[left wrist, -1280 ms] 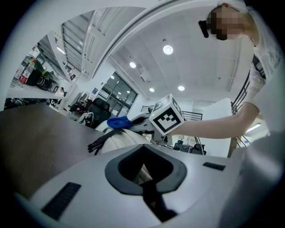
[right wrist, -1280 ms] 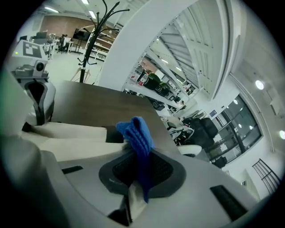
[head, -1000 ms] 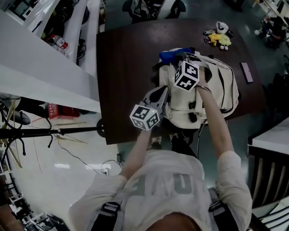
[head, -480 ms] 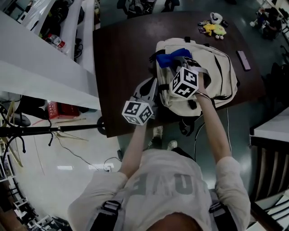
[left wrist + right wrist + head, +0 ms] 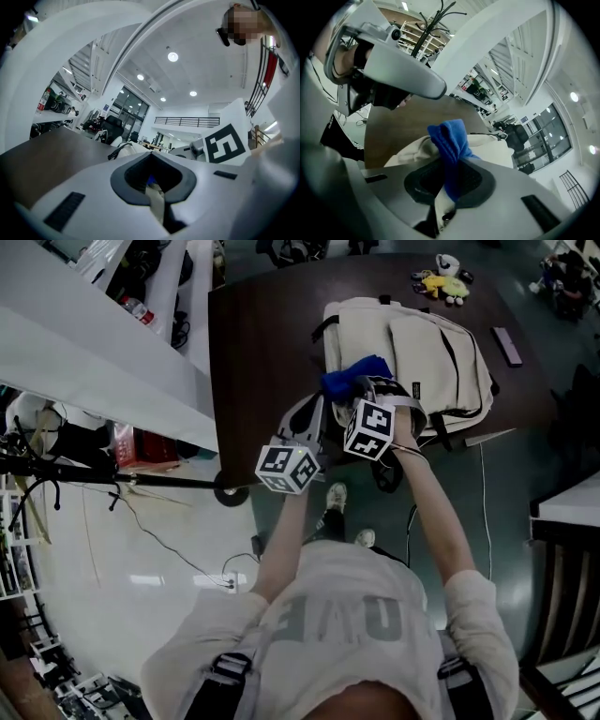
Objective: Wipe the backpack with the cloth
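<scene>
**Murky overhead, bright warped close-ups**

The head view is looking dim, with the floor (image 5: pixel 141 582) glinting faintly. Ceiling lights (image 5: pixel 173 56) are glaring. Both gripper views are bending at the edges, and the left gripper (image 5: pixel 152 180)'s tongs are blurring.

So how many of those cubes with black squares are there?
2: one cube by the table's near edge, the other at the backpack's near end.

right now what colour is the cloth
Bright blue; the cloth shows best in the right gripper view.
</scene>
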Demonstrator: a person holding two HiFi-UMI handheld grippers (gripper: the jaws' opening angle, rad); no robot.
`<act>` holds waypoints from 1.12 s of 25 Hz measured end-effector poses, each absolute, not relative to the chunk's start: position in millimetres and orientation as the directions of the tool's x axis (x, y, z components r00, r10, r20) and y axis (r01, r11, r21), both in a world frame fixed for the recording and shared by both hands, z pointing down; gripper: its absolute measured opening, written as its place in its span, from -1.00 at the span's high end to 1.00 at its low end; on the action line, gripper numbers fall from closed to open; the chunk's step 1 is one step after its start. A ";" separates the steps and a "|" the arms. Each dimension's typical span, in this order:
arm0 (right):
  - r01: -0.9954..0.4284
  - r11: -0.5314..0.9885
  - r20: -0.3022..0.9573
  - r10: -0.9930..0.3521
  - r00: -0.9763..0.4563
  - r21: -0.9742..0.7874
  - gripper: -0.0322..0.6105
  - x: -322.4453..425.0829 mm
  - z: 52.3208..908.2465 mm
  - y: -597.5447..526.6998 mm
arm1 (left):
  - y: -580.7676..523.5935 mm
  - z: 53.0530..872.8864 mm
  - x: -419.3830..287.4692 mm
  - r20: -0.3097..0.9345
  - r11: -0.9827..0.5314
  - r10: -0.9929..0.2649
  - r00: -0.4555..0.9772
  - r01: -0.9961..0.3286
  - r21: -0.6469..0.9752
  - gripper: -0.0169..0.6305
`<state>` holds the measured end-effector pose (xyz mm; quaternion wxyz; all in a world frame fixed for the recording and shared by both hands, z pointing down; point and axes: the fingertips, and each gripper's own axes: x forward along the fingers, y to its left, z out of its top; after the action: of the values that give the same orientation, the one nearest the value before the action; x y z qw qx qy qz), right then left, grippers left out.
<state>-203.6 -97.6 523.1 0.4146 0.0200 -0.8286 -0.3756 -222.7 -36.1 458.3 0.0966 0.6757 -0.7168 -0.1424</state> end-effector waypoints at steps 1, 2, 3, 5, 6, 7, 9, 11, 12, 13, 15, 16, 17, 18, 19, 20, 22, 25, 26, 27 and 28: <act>0.281 0.719 0.675 -0.341 -0.655 0.636 0.77 -199.6 525.8 -93.6 | -30.6 458.0 -218.4 -0.055 0.051 -0.996 -0.073 -0.943 0.330 0.94; 0.285 0.721 0.678 -0.336 -0.654 0.632 0.77 -196.3 528.4 -89.7 | -25.0 458.1 -215.1 -0.056 0.057 -0.995 -0.080 -0.943 0.327 0.94; 0.291 0.722 0.682 -0.330 -0.653 0.628 0.77 -193.5 530.6 -85.8 | -19.4 458.3 -212.7 -0.057 0.064 -0.995 -0.088 -0.943 0.326 0.94; 0.303 0.718 0.687 -0.325 -0.650 0.627 0.77 -189.0 533.5 -78.9 | -9.1 457.7 -209.5 -0.057 0.078 -0.993 -0.102 -0.942 0.326 0.94; 0.307 0.714 0.687 -0.328 -0.648 0.630 0.77 -187.2 534.3 -76.1 | -4.6 456.9 -208.3 -0.057 0.084 -0.993 -0.108 -0.941 0.327 0.94; 0.310 0.709 0.687 -0.331 -0.647 0.633 0.77 -185.5 534.6 -73.8 | -0.8 456.2 -206.8 -0.057 0.087 -0.992 -0.112 -0.941 0.328 0.94; 0.314 0.707 0.689 -0.331 -0.644 0.633 0.77 -182.0 533.6 -68.8 | 5.5 455.5 -203.2 -0.058 0.092 -0.991 -0.117 -0.939 0.331 0.94; 0.321 0.714 0.699 -0.320 -0.640 0.621 0.77 -177.4 534.7 -62.5 | 10.7 455.8 -199.2 -0.058 0.095 -0.991 -0.121 -0.939 0.331 0.94; 0.327 0.716 0.704 -0.316 -0.636 0.617 0.77 -174.5 537.0 -59.8 | 12.7 455.7 -197.4 -0.058 0.096 -0.991 -0.122 -0.938 0.332 0.94; 0.334 0.715 0.709 -0.314 -0.631 0.614 0.77 -171.6 539.9 -57.6 | 14.4 455.3 -195.8 -0.059 0.098 -0.991 -0.124 -0.938 0.332 0.94; 0.343 0.713 0.715 -0.313 -0.625 0.612 0.77 -165.6 545.1 -53.2 | 17.2 454.5 -192.6 -0.061 0.099 -0.990 -0.126 -0.938 0.332 0.94; 0.345 0.713 0.718 -0.313 -0.622 0.610 0.77 -162.9 547.2 -51.2 | 18.6 454.2 -190.9 -0.062 0.099 -0.990 -0.127 -0.938 0.331 0.94; 0.347 0.716 0.720 -0.308 -0.622 0.605 0.77 -160.9 548.2 -48.5 | 19.9 453.8 -189.3 -0.063 0.100 -0.990 -0.127 -0.939 0.330 0.94; 0.349 0.721 0.723 -0.298 -0.624 0.599 0.77 -159.8 548.2 -45.1 | 21.1 453.5 -188.0 -0.064 0.101 -0.990 -0.129 -0.938 0.331 0.94; 0.352 0.725 0.725 -0.289 -0.625 0.592 0.77 -159.0 548.4 -42.1 | 22.0 453.3 -186.6 -0.066 0.102 -0.989 -0.131 -0.938 0.332 0.94; 0.357 0.726 0.728 -0.282 -0.625 0.588 0.77 -158.0 549.2 -40.1 | 22.6 453.5 -184.9 -0.067 0.104 -0.989 -0.133 -0.937 0.334 0.94; 0.364 0.726 0.732 -0.275 -0.623 0.583 0.77 -155.4 552.0 -38.1 | 23.2 454.4 -180.6 -0.069 0.106 -0.988 -0.137 -0.935 0.337 0.94; 0.383 0.729 0.742 -0.251 -0.621 0.568 0.77 -152.0 553.9 -35.9 | 23.4 455.0 -174.9 -0.072 0.111 -0.987 -0.144 -0.933 0.342 0.94; 0.389 0.733 0.745 -0.234 -0.625 0.557 0.77 -151.7 551.0 -36.1 | 23.3 455.7 -173.7 -0.071 0.113 -0.987 -0.146 -0.932 0.343 0.94; 0.385 0.742 0.740 -0.217 -0.637 0.549 0.77 -152.8 542.9 -38.3 | 22.7 457.0 -173.1 -0.067 0.115 -0.987 -0.147 -0.932 0.343 0.94; 0.365 0.751 0.721 -0.206 -0.662 0.550 0.77 -156.6 527.7 -43.6 | 21.3 458.7 -173.7 -0.063 0.118 -0.987 -0.149 -0.932 0.343 0.94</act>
<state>-156.6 -43.6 527.7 0.4085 -0.0473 -0.8419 -0.3495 -173.7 21.3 458.7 0.0905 0.6462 -0.7423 -0.1526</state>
